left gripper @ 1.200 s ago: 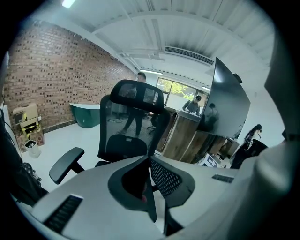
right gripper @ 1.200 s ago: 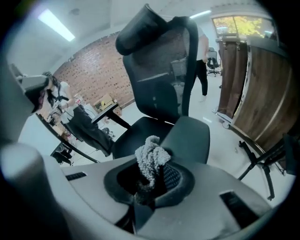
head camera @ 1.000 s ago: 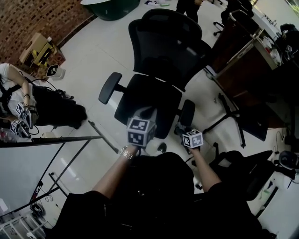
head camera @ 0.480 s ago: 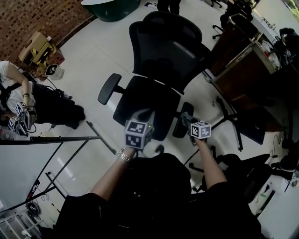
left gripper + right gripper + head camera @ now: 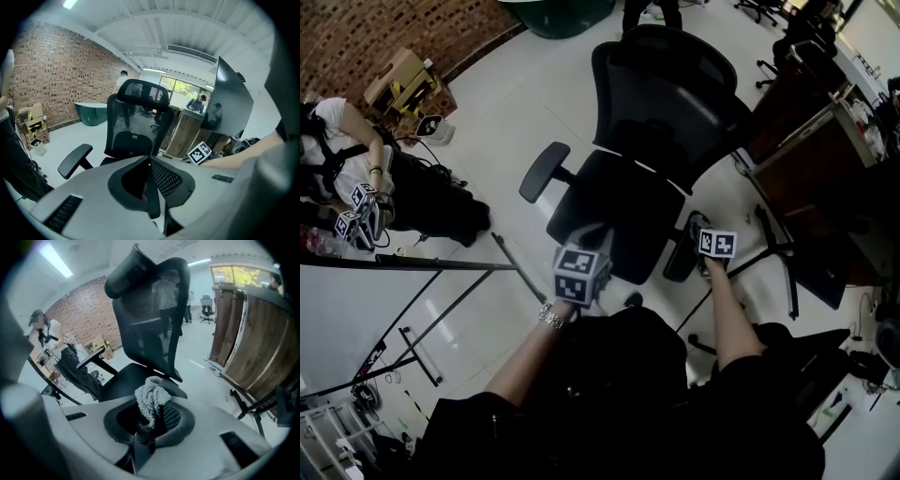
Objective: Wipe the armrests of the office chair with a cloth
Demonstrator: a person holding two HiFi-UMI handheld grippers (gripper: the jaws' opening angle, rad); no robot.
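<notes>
Right gripper [image 5: 145,425]: jaws clenched on the cloth [image 5: 151,399], pinching its lower bunched end. The free tuft sticks up past the tips.

Left gripper [image 5: 150,161]: jaws closed together with nothing between them, held low in front of the seat [image 5: 609,211].

Cloth handling, my read:
- It's soft, light and limp, and it squashes to nothing under the jaws.
- There's no slip risk in the grip itself, but it could drag out if the tuft snags.
- The hold is right: grip the wad low and leave the loose top as the wiping face.
- It needs light pressure only, since the pile does the work.

Cloth looks: pale grey-white with a nubbly looped pile, scrunched into a short column, not spread flat.

Where: the cloth sits at the front end of the near armrest [image 5: 680,251], with the pad just beyond the tuft in the right gripper view. I can't tell whether it's touching or a hair off.

Near armrest: a dark, narrow, stiff-looking pad on a post beside the seat. The far armrest [image 5: 544,171] is the same shape, well apart across the seat.

Office chair [image 5: 656,141]: all black with a mesh back [image 5: 670,89], standing on a glossy pale floor [image 5: 487,103]. It probably rolls or swivels if I lean on it, so I'd stroke along the pad rather than sideways.
</notes>
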